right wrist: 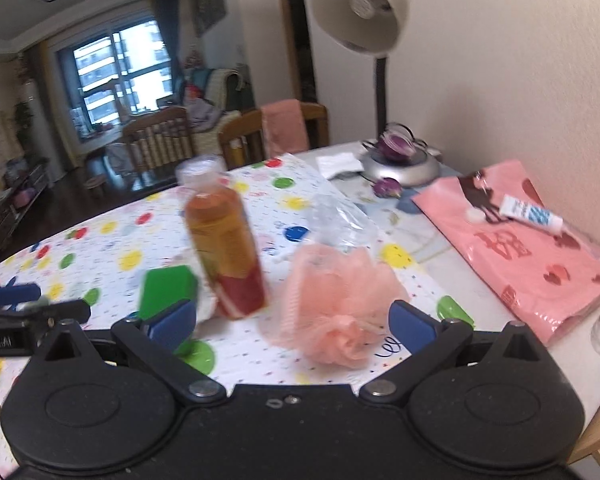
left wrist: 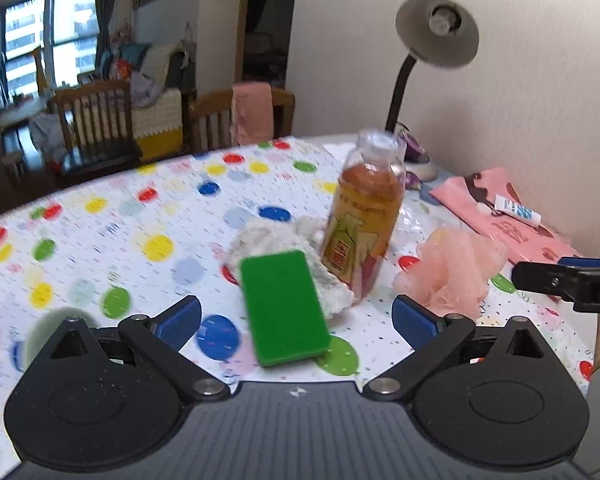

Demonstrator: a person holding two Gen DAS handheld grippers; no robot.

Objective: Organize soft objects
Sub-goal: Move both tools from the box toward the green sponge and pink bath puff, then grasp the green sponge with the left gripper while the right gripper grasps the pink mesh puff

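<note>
1. Soft objects lie close together near the middle of the table (left wrist: 100, 216), which wears a white cloth with coloured dots: a flat green rectangular sponge (left wrist: 284, 306), a crumpled white fluffy cloth (left wrist: 268, 236) partly under it, and a peach-pink mesh bath pouf (right wrist: 332, 300) to the right.
2. Between sponge and pouf stands a clear plastic bottle of amber drink (left wrist: 364, 216), touching or nearly touching the cloth.
3. Left gripper (left wrist: 296, 318) hangs over the sponge with its blue-padded fingers spread wide and nothing between the pads.
4. Right gripper (right wrist: 294, 322) frames the pouf, its fingers likewise spread and empty.
5. The step in hand looks like the approach to a first pick, one soft thing per gripper.
6. For the sponge, bring the fingers down across its narrow width and close gently; it should compress, so a light squeeze is probably enough.
7. For the pouf, aim at the gathered centre, since loose mesh at the edges would likely slip or snag on a pad.
8. Keep both grippers away from the bottle: it is tall and would tip at a nudge, and tugging the cloth could topple it too.
9. Both views are blurred, so settle before closing.
10. Writing: the pink plastic bag (right wrist: 532, 252) at far right carries large red letters I cannot read with certainty, plus hearts.
11. A small white tube (right wrist: 530, 213) on it has blue print too small to read.
12. The bottle label's characters are blurred.
13. The other gripper's side shows partial lettering, not legible in full.
</note>
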